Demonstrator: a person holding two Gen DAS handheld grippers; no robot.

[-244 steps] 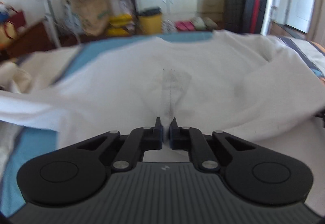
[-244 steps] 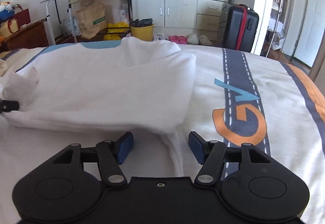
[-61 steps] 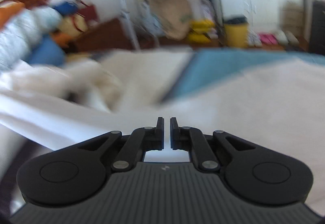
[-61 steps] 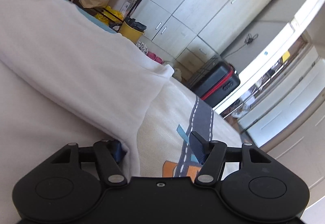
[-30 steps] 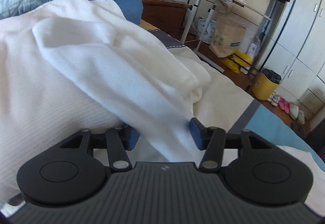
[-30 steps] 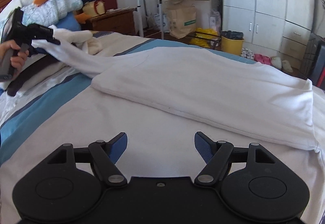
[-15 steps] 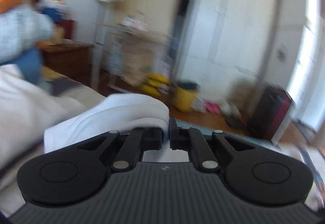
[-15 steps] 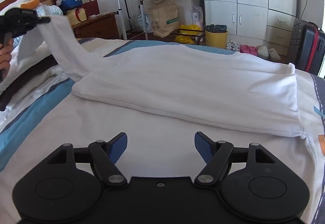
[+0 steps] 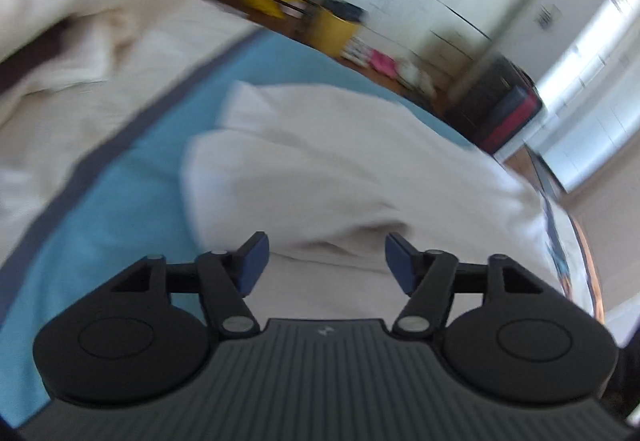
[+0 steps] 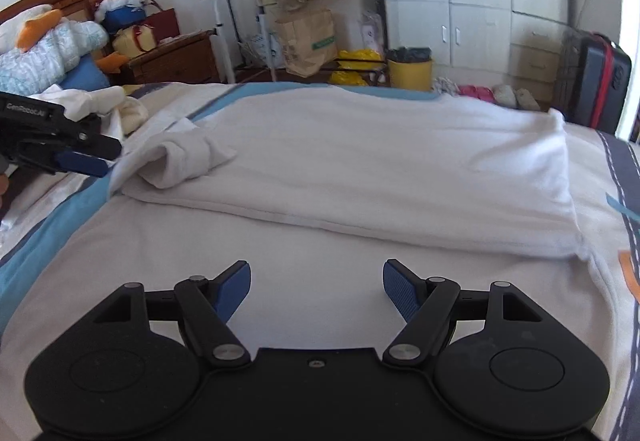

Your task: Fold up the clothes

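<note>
White cotton, a long-sleeved garment (image 10: pixel 360 161), lies across the bed (image 10: pixel 280 261) in a long band running left to right, its near edge doubled over and its far edge close to the blue stripe of the bedcover (image 10: pixel 36 241). At the left end the sleeve (image 10: pixel 188 157) sits bunched in a loose roll on top of the body panel, not laid flat. Just left of that roll the left gripper (image 10: pixel 94 157) hangs beside the cloth edge; in its own blurred wrist view its fingers stand well apart with nothing between them. A heap of other pale laundry (image 10: pixel 100 101) lies at the far left, near the headboard. At the near middle, the right gripper (image 10: pixel 316 293) hovers over bare bed sheet, fingers wide apart, holding nothing and clear of the garment. The right end of the garment (image 10: pixel 560 177) finishes in a squared fold beside the printed stripe of the cover.

Assessment: the fold is partly made, the lengthwise fold being in place and the sleeve tucked in roughly. The sleeve roll would need flattening along the band, after which both ends call for a grip to bring one over the other
</note>
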